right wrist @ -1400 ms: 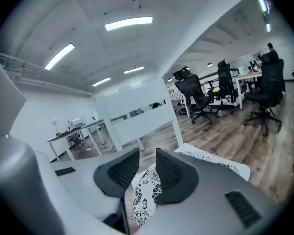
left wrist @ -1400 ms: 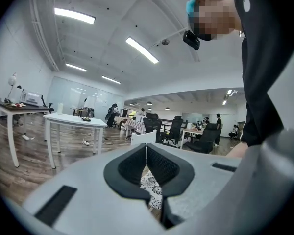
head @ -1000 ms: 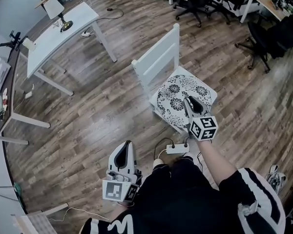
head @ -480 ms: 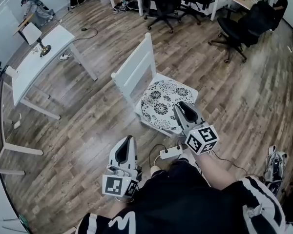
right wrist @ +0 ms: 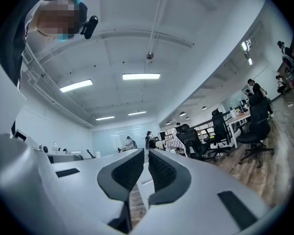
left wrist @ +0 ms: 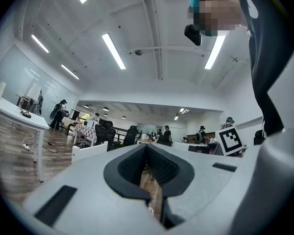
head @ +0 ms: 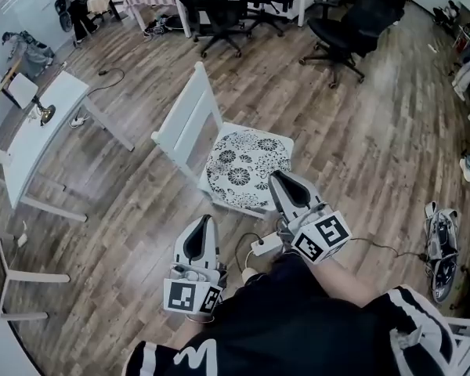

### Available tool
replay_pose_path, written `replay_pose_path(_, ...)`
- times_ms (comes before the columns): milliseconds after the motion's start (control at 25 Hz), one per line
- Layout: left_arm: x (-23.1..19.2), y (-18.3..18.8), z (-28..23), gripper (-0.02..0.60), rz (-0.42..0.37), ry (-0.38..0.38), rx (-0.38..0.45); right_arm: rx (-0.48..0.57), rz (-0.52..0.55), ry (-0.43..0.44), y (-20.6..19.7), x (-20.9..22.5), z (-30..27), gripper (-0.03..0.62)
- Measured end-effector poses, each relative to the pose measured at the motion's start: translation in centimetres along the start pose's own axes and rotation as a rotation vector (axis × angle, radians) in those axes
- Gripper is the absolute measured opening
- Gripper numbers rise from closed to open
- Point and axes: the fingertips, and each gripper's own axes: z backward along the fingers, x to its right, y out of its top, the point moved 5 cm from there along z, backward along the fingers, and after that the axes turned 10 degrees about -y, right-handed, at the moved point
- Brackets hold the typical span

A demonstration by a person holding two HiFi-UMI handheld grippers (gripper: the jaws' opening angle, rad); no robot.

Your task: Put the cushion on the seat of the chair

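The chair (head: 184, 116) slides down-frame and closer, and the whole room shifts with it: the person is backing off and lifting their gaze. The cushion (head: 239, 167) sits flat on the seat, patterned face up and covering most of it. By the look of it, the job is done.

A second ago the right claw (head: 284, 180) hung over the cushion; now it has drawn back, tips just short of the seat's near edge. The cushion lies just ahead of it and a little to its left, apart from the tips. Its jaws are pinched to a thin slit, with nothing between them.

The left claw (head: 204, 224) stays low by the person's hip. The cushion is well ahead of it and off to its right. Its jaws are pressed together too, gripping nothing, only wooden floor (head: 360, 131) showing past them.
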Motion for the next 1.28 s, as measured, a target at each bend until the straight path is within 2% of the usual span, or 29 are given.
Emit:
replay_pose_path(240, 1.0, -0.3, 1.0, 0.006, -0.002, -0.051, 0.015, 0.063, 0.049, 0.000, 0.5, -2.2, 3.1, 0.021)
replay_pose_path(520, 1.8, -1.6, 0.6, 0.006, 0.018, -0.098, -0.026, 0.107, 0.056, -0.081, 1.8, -0.5, 5.8, 0.021)
replay_pose_path(840, 3.9, -1.1, 1.2, 0.006, 0.021, -0.060, -0.033, 0.111, 0.051, -0.039, 3.3, -0.7, 7.2, 0.021)
replay_pose_path(1280, 13.6, -4.5, 2.3, 0.006, 0.073, -0.028, -0.064, 0.051, 0.074, -0.017, 3.4, 3.0, 16.4, 0.021)
